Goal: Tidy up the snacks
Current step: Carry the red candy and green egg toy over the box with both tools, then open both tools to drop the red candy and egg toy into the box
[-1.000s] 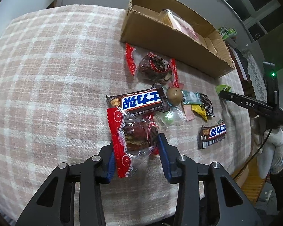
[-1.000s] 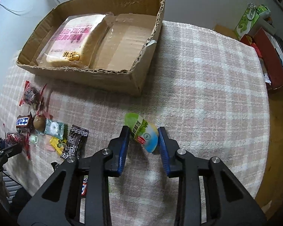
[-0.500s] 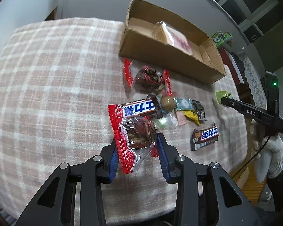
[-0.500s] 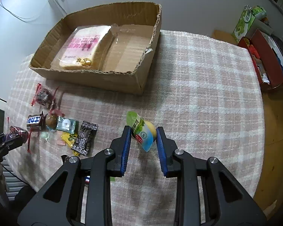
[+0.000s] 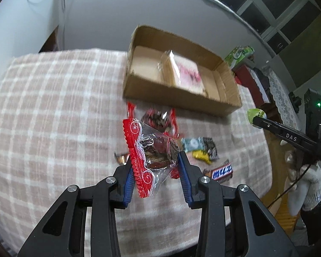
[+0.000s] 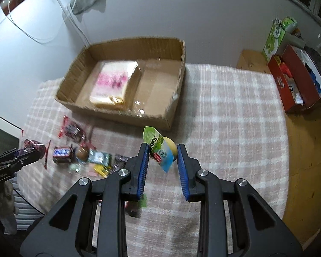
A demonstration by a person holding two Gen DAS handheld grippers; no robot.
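Observation:
My left gripper [image 5: 155, 160] is shut on a red-edged clear packet with a dark cake [image 5: 152, 150] and holds it in the air above the table. My right gripper [image 6: 163, 156] is shut on a green, white and blue snack packet [image 6: 160, 152], also lifted. An open cardboard box [image 5: 177, 94] stands at the back of the table, seen too in the right wrist view [image 6: 126, 115], with a pink-printed bread pack [image 6: 113, 83] inside. Several small snacks lie in front of the box: a second red packet [image 5: 158, 117], a chocolate bar [image 5: 219, 170] and candies [image 5: 201, 147].
The table has a pink checked cloth [image 5: 53, 117]. Right of the table stand a red box [image 6: 295, 85] and a green carton [image 6: 276, 36] on a wooden floor [image 6: 308, 160]. A grey wall lies behind the box. The right gripper shows at the right in the left wrist view [image 5: 289, 137].
Both grippers have risen from the table with their packets and tilted toward the cardboard box. The box now sits nearer the middle of both views.

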